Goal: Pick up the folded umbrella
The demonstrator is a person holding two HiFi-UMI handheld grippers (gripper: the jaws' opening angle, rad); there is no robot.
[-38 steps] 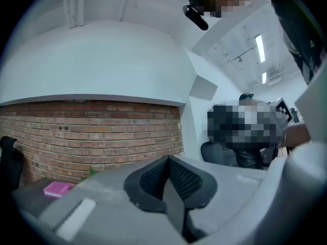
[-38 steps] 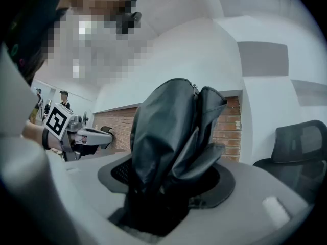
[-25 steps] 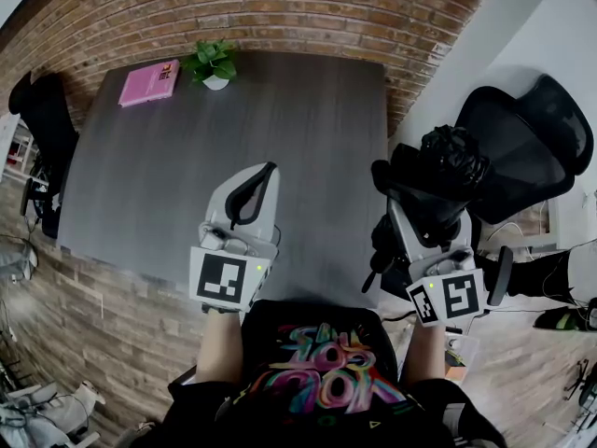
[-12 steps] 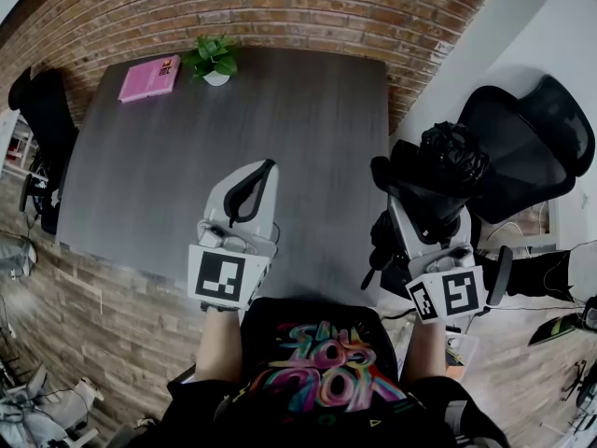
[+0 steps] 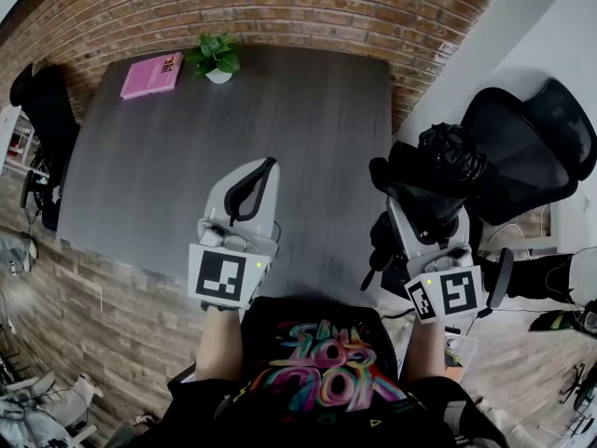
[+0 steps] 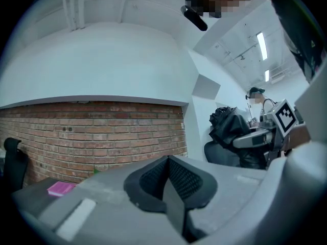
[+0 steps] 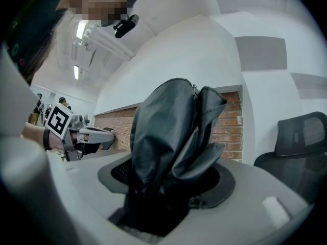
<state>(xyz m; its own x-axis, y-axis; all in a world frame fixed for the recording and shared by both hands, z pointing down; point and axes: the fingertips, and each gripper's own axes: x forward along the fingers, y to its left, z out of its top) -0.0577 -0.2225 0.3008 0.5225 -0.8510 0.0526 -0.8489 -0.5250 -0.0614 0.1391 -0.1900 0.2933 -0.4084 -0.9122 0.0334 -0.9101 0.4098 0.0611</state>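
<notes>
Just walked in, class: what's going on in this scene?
A person holds a gripper in each hand. The right gripper is clamped on the black folded umbrella, held up beside the table. The left gripper is shut and empty above the table, where a pink book and potted plant sit at the far edge.
</notes>
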